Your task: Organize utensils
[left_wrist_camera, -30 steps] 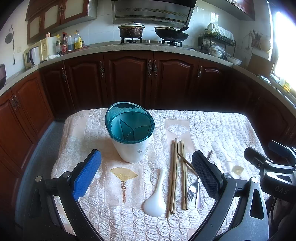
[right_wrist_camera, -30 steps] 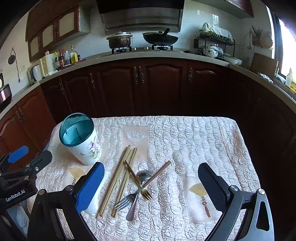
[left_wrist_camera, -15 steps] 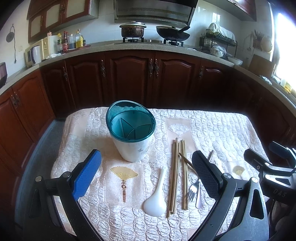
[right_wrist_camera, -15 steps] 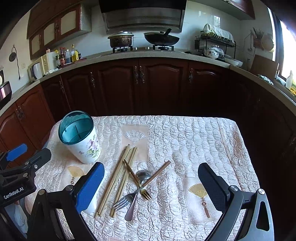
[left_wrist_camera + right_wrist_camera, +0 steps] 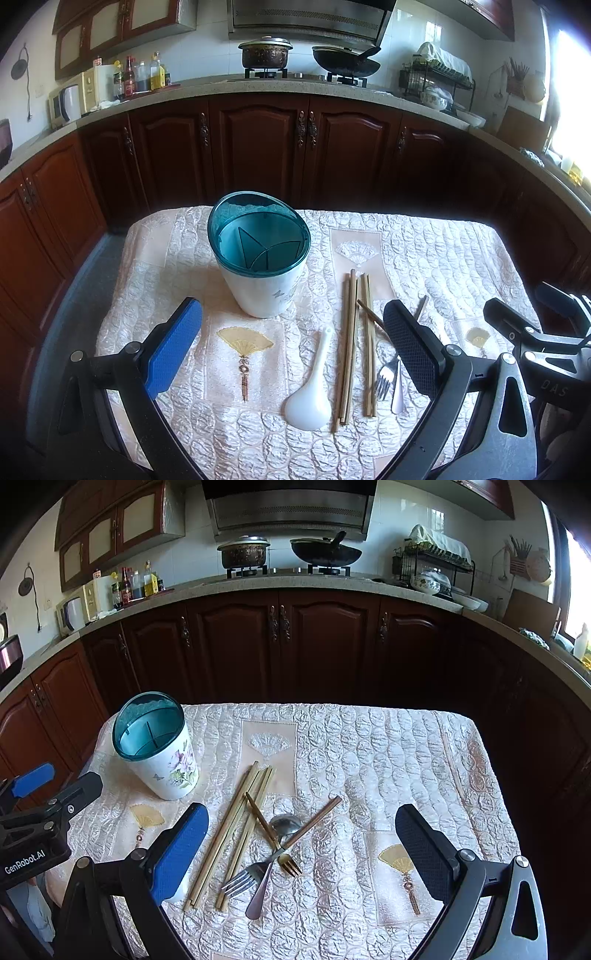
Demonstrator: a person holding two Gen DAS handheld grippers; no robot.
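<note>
A white utensil holder point(image 5: 264, 273) point(image 5: 162, 753) with a teal divided insert stands upright on the quilted table, holding nothing. Right of it lie several wooden chopsticks point(image 5: 354, 343) point(image 5: 236, 830), a white ceramic spoon point(image 5: 312, 387), a silver fork point(image 5: 243, 880), a gold-headed fork point(image 5: 280, 853) and a metal spoon point(image 5: 279, 834), partly crossed over each other. My left gripper point(image 5: 291, 350) hovers open above the near table edge, the white spoon between its fingers' lines. My right gripper point(image 5: 301, 849) is open over the fork pile. Neither holds anything.
The table wears a cream quilted cloth point(image 5: 388, 760); its right half is bare cloth. Dark wooden cabinets point(image 5: 258, 147) and a counter with a pot point(image 5: 264, 53), a wok point(image 5: 345, 62) and a dish rack point(image 5: 432, 561) stand behind the far edge.
Both grippers have risen or tilted very slightly, so the table sits a little lower in view. Nothing on the table has moved and both grippers stay open.
</note>
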